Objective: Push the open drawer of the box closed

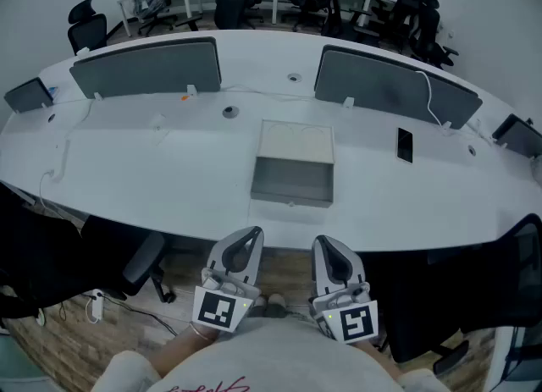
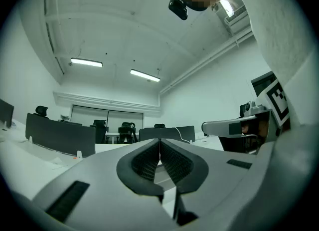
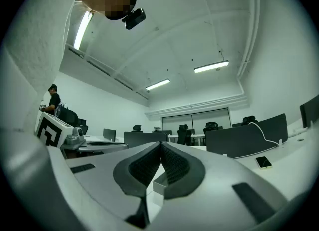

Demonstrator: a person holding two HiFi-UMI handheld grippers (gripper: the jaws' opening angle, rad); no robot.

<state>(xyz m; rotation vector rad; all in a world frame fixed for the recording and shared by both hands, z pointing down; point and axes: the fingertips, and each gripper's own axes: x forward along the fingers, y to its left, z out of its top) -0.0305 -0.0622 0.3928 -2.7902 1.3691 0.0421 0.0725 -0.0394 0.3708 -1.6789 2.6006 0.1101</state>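
The box sits at the center of the white table, near the edge closest to the person. Its grey drawer is pulled out toward that edge and stands open. A dark phone lies flat on the table to the right of the box, apart from it. The left gripper and the right gripper are held side by side short of the table edge, both pointing at the drawer front and touching nothing. The 2 ribbed pads of the left gripper are pressed together at the tips with nothing between them. The right gripper's pads meet the same way, also empty.
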